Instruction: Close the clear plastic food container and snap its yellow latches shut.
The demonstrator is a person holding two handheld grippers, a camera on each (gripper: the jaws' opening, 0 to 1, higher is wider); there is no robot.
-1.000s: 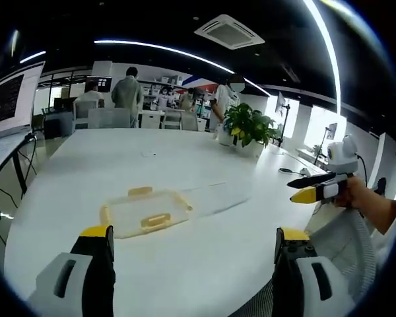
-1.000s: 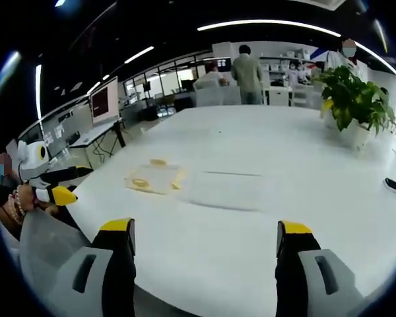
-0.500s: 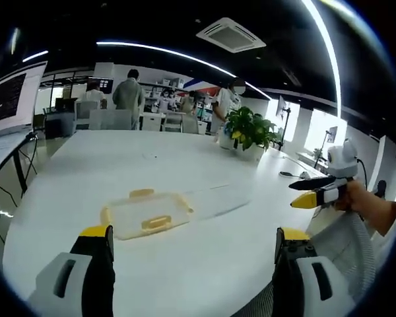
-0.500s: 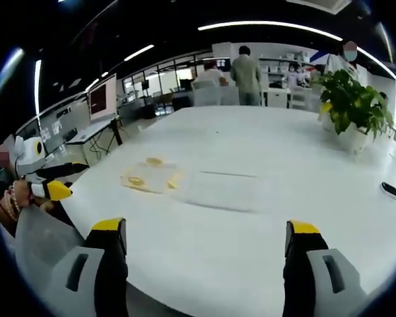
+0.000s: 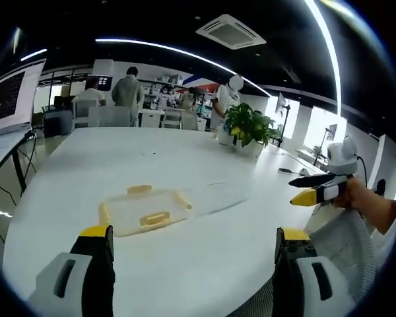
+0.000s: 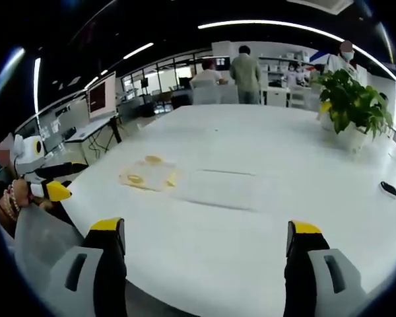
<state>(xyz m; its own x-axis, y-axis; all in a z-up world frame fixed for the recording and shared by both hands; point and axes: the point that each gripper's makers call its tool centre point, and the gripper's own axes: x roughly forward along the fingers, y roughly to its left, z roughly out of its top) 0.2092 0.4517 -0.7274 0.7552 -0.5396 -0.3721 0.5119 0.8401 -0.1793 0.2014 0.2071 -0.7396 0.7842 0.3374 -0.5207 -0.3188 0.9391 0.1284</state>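
The clear food container [image 5: 144,211] sits on the white worktop [image 5: 185,264] ahead of the left gripper [image 5: 193,244], nearer its left finger, with yellow latches [image 5: 154,218] showing along its edges and a flat clear sheet, probably the lid [image 5: 214,198], lying just beside it toward the right. In the right gripper view the same container [image 6: 148,177] lies well ahead and to the left, the clear lid [image 6: 228,191] beside it toward the middle of the worktop [image 6: 251,251]. Compared with the pictures of a second ago, very little has changed: the container and lid lie where they were, and the slight shifts of the scene come from the hands, not the things. The right gripper [image 6: 204,241] has spread its fingers a little wider than a second ago; both grippers now stand wide open with nothing between the fingers. The right gripper [image 5: 317,191] also shows at the right edge of the left gripper view, held in a hand [image 5: 363,201] off the worktop's edge, and the left gripper [image 6: 49,188] shows at the left of the right gripper view. So the task looks barely begun: neither gripper is near the container, the lid appears still off, and the latches are unsnapped. The next move should bring a gripper to the lid.
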